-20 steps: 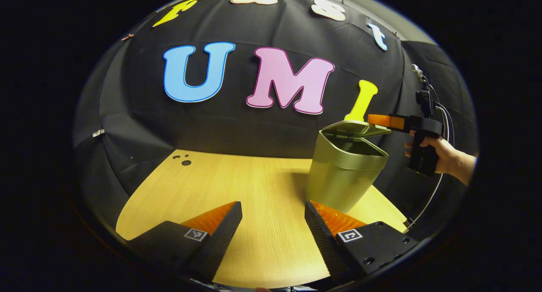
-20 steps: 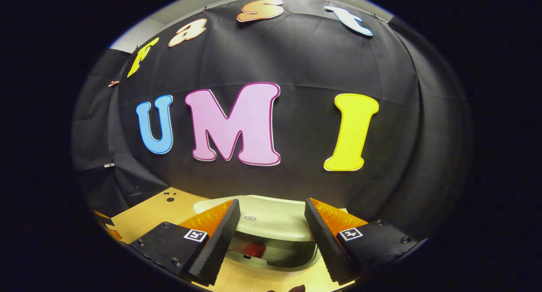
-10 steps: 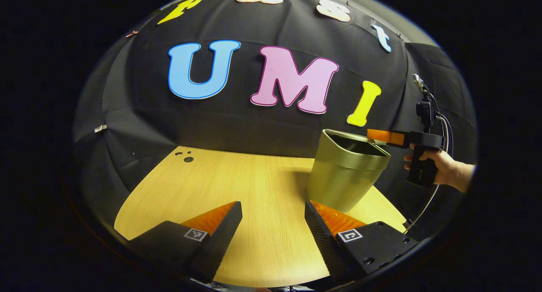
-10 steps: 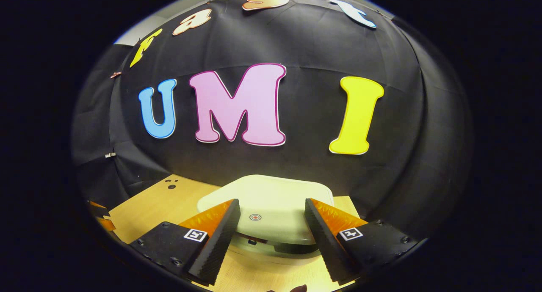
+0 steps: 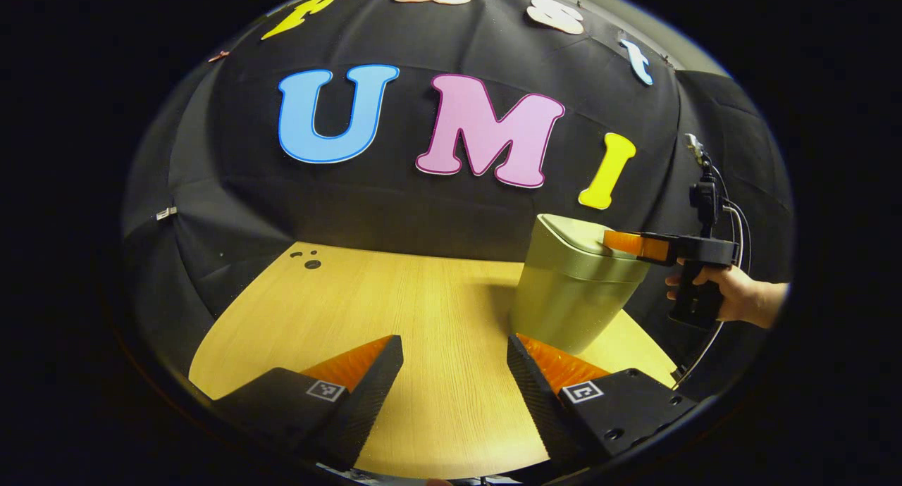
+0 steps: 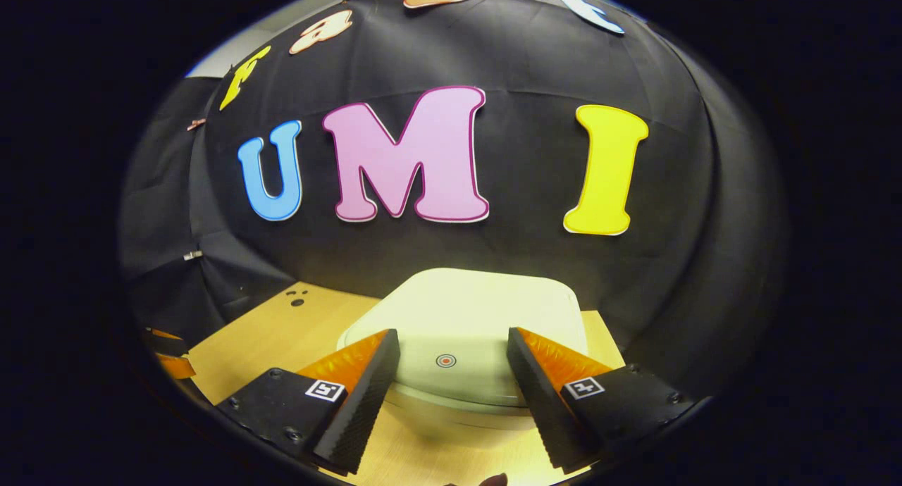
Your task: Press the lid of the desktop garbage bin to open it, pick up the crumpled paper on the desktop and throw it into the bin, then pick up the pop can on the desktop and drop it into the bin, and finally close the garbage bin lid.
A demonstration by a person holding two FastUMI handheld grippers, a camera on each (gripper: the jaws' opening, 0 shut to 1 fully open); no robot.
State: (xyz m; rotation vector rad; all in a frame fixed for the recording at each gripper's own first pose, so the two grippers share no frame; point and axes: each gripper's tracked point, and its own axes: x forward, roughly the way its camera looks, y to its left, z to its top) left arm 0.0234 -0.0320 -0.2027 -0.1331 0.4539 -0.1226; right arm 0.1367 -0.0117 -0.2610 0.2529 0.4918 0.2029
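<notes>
Left gripper view: the green bin [image 5: 574, 296] stands at the table's [image 5: 394, 310] far right edge, its lid [image 5: 578, 231] down flat. The right tool [image 5: 624, 242], held by a hand [image 5: 733, 296], rests its fingers spread wide on the lid. The left tool [image 5: 454, 373] hangs released over bare table.

The shut lid [image 6: 465, 317] hides the bin's [image 5: 571, 296] inside. Beside the bin, the person's hand [image 5: 726, 296] is cut off at the wrist, and whether the right gripper [image 5: 624, 241] touches the lid is unclear.
</notes>
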